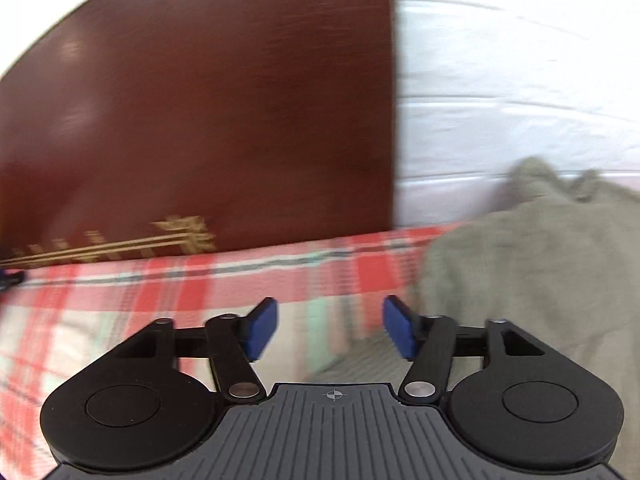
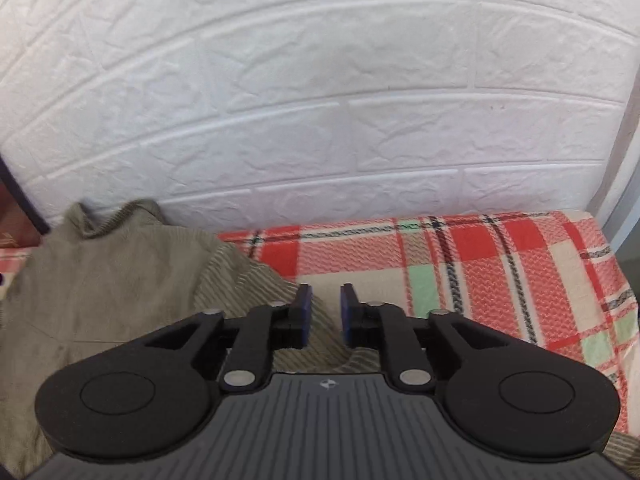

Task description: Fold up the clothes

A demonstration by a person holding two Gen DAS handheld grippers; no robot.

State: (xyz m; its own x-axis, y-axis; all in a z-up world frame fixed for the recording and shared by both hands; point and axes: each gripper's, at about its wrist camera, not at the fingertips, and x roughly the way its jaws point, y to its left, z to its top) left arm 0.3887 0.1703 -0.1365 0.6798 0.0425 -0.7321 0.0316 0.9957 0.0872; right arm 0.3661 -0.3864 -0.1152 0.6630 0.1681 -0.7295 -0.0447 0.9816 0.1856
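Olive-green knit garment (image 2: 104, 280) lies crumpled on the plaid bedspread (image 2: 500, 272), bunched up vs. white brick-pattern wall (image 2: 320, 100). Key relation for us: it sits to the right of our left hand-held gripper (image 1: 330, 330) and left of / under our right hand-held gripper (image 2: 324, 318), i.e. btwn the two. Right one looks nearer; ribbed fabric runs right below its blue pads (image 2: 306, 312). Left: jaws wide apart, nothing held, only garment edge (image 1: 520, 280) near its right pad. Right: jaws narrowly parted, gap visible, no cloth pinched that we can tell. Long axis of garment unclear, too rumpled. Dark red-brown headboard (image 1: 200, 120) w/ gold trim stands behind left side; not in the way. Left view motion-blurred.
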